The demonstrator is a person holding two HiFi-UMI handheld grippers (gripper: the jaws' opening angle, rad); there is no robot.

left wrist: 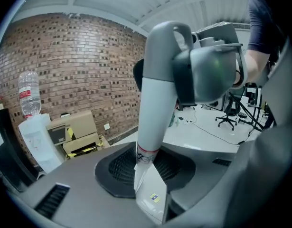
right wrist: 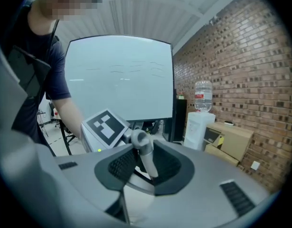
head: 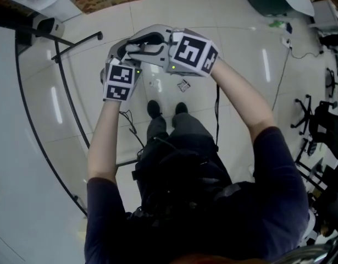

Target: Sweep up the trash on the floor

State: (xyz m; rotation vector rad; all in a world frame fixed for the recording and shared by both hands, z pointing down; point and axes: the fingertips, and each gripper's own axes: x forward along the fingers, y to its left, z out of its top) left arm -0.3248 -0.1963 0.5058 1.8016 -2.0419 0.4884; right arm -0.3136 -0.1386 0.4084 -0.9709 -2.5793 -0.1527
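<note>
Listing items left to right, each placed against the pair of black shoes standing on the pale glossy tiled floor.

Item 1: left gripper, hanging above the floor ahead and left of the shoes. Its jaws are clamping a white tubular handle, which is banded in red just above the pads and capped by a grey curved top.

Item 2: small crumpled scrap of trash, printed dark and pale, lying on the floor just ahead of the right shoe and touching nothing.

Item 3: right gripper, hanging ahead of the shoes, close beside the left gripper. Its jaws are pinching a slim grey rod with a rounded end. Whether rod and tube are belonging to one tool is not showing; no bristles or pan are showing either.

Handling: the scrap is looking light, thin and springy, likely skittering on slick tile. It is judged better pushed with short, low strokes of a sweeping edge than pinched. The handle is looking stiff and smooth, likely twisting in the pads. Holding it along the straight shaft, with the two grips spaced apart, is seeming soundest.
</note>
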